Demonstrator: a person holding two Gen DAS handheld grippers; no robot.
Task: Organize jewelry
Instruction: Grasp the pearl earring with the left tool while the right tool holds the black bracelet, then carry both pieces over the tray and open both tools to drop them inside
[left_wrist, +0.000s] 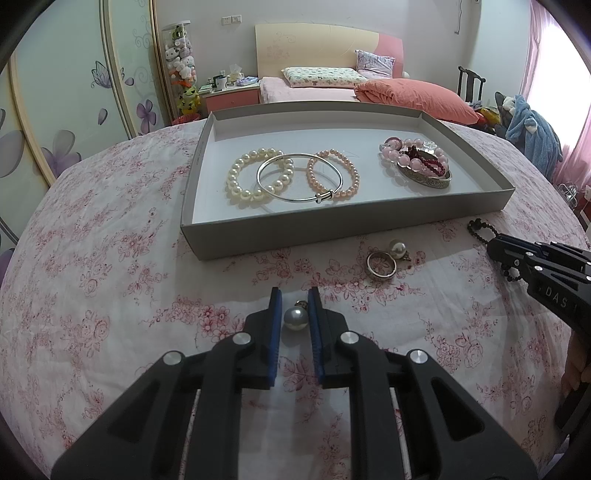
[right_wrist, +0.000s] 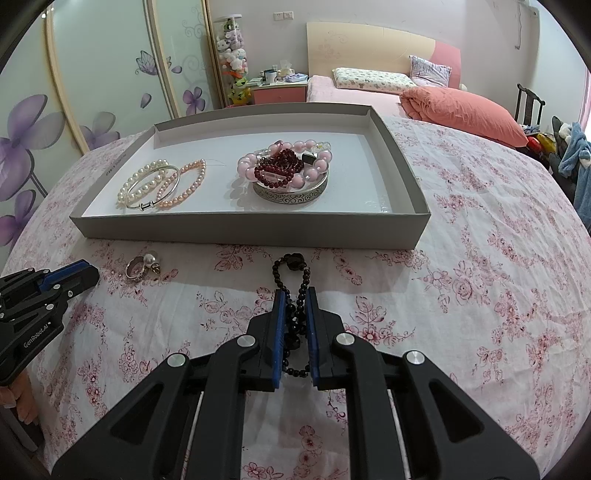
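Pearl-grey and glossy, the round pearl earring (left_wrist: 295, 318) sits between the blue pads of the left tongs (left_wrist: 295, 308) in the left wrist view; the jaws are narrowed to about its width, and whether they pinch it or merely bracket it I cannot tell. It lies on the floral cloth of the tabletop (left_wrist: 110, 295), short of the tray. At twelve o'clock stands the shallow grey cardboard tray (left_wrist: 332, 225), holding a cream pearl bracelet (left_wrist: 236, 184), a smooth silver bangle (left_wrist: 299, 177) laid across it, and a pink pearl bracelet (left_wrist: 351, 173). At one o'clock an engraved metal bangle (left_wrist: 424, 181) carries heaped pink and garnet beads, probably grouped by colour. Outside the tray, a silver ring (left_wrist: 381, 264) touches a second pearl earring (left_wrist: 397, 249).

From the right wrist view, the right tongs (right_wrist: 295, 310) are nearly closed on a black bead bracelet (right_wrist: 291, 288), whose loop spills forward toward twelve o'clock, limp and faceted. The tray lies just beyond, so a short forward carry looks likely next.
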